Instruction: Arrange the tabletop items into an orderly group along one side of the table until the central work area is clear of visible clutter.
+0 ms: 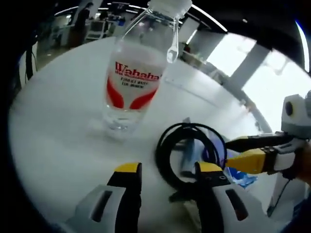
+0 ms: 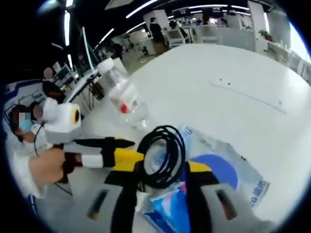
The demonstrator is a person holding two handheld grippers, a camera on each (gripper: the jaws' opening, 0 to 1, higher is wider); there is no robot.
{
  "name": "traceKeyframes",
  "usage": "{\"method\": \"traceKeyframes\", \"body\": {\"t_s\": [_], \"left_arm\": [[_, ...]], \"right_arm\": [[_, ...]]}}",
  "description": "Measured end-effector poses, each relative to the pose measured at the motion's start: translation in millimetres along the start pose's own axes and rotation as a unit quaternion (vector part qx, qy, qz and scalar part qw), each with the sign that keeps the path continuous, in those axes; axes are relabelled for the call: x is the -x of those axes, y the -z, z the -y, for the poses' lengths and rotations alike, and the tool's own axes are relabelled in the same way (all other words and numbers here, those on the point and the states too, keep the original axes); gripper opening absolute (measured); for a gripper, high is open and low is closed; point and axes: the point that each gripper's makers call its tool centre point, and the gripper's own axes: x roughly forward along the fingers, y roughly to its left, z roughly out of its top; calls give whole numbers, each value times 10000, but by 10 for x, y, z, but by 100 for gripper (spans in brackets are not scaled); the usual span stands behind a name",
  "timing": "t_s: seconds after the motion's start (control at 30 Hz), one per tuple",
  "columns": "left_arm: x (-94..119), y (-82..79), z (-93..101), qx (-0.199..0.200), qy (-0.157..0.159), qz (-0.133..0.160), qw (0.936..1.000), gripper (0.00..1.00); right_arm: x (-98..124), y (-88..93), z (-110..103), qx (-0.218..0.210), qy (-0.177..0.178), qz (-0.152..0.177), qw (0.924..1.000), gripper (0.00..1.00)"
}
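A clear water bottle (image 1: pixel 132 80) with a red and white label stands upright on the white table (image 1: pixel 58 131), ahead of my left gripper (image 1: pixel 168 169), which is open. A coil of black cable (image 1: pixel 192 148) lies just to the right, overlapping the right jaw. My right gripper (image 1: pixel 227 150) reaches in from the right, its tips at the coil's edge. In the right gripper view the cable coil (image 2: pixel 163 155) sits between the open jaws of my right gripper (image 2: pixel 161 169), on a blue and white plastic packet (image 2: pixel 218 170). My left gripper (image 2: pixel 133 149) touches the coil's left side. The bottle (image 2: pixel 124 97) stands behind.
The table (image 2: pixel 233 68) stretches wide and bare beyond the items, with a thin slot line (image 2: pixel 248 94) in its top. A hand (image 2: pixel 46 167) holds the left gripper. People, desks and chairs fill the office in the background.
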Motion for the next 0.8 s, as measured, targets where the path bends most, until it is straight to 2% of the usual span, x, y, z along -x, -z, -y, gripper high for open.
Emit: {"method": "traceKeyframes", "body": {"t_s": [0.13,0.23,0.27,0.33,0.37,0.4,0.47,0.5,0.6,0.8], "left_arm": [[-17,1,-20,35,-10,-7,10000,33],[-23,7,-25,135,-7,16,9999,27],[-30,19,-31,172,-4,1,9999,24],[-51,62,-26,240,40,-72,9997,16],[-57,75,-24,283,46,-84,9996,14],[-63,48,-54,274,-15,13,9996,12],[-67,65,-90,426,-84,-34,9990,7],[-67,61,-77,489,-16,-24,9988,7],[-50,33,-79,966,-10,21,9953,6],[94,-65,-77,970,27,185,9951,3]], "right_arm": [[-89,67,36,21,81,-115,9999,28],[-99,65,37,53,145,-81,9998,25],[-101,58,41,65,162,-51,9998,21],[-120,38,-8,217,2,49,9998,7],[-118,46,8,213,83,57,9997,3],[-118,58,26,243,133,28,9996,4],[-131,79,60,178,197,27,9996,3],[-137,83,69,50,206,52,9998,3],[-129,34,56,-134,229,187,9995,1],[-81,-87,-41,-97,187,389,9990,0]]}}
